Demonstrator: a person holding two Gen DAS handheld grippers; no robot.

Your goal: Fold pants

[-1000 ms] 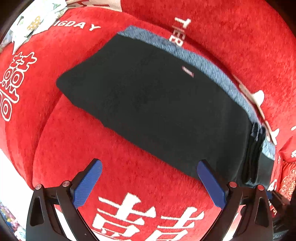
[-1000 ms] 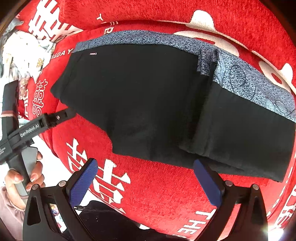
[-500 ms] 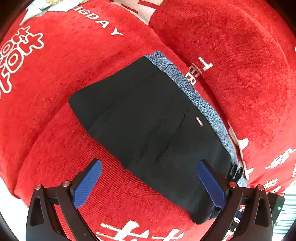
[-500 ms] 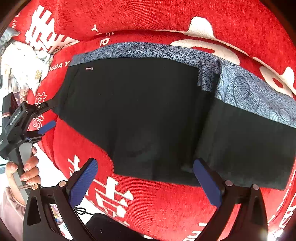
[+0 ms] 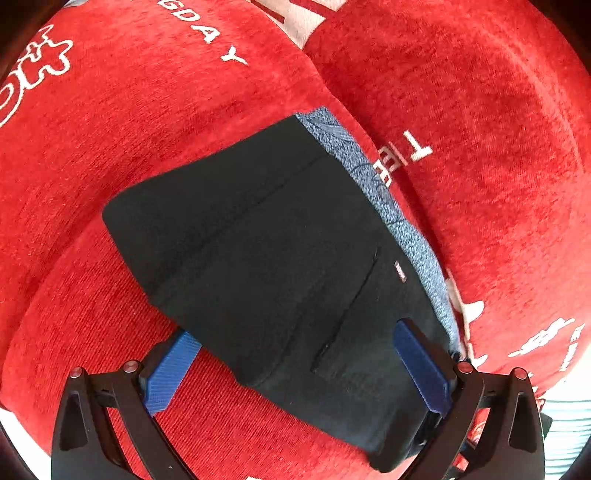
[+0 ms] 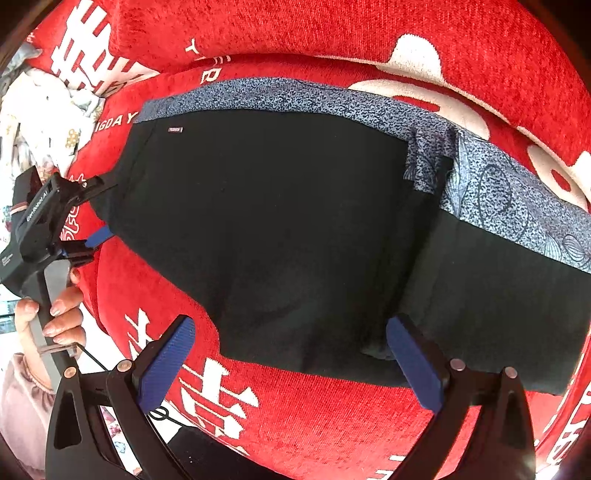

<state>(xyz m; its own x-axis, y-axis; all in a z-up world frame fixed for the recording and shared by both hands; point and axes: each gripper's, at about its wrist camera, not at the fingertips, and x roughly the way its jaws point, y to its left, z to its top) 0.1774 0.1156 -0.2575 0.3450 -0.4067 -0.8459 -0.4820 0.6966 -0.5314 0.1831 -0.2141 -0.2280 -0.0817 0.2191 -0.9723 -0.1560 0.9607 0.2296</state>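
Black pants (image 5: 266,254) with a blue-grey patterned waistband (image 5: 388,206) lie flat on a red sofa seat. My left gripper (image 5: 295,365) is open, its jaws straddling the pants' near left end. In the right wrist view the pants (image 6: 280,229) spread across the seat, with a folded part (image 6: 491,295) to the right. My right gripper (image 6: 291,362) is open over the front hem, apart from the cloth. The left gripper (image 6: 96,214) shows there at the pants' left edge, with one blue pad (image 6: 99,235) under the cloth.
The red sofa cushion (image 5: 110,110) carries white lettering. The backrest (image 6: 332,29) rises behind the pants. A white patterned cloth (image 6: 40,110) lies at the far left. The seat's front edge (image 6: 295,424) drops off below my right gripper.
My left gripper has moved in onto the pants' left end, so its jaws now straddle the cloth. My right gripper has come slightly closer to the front hem.
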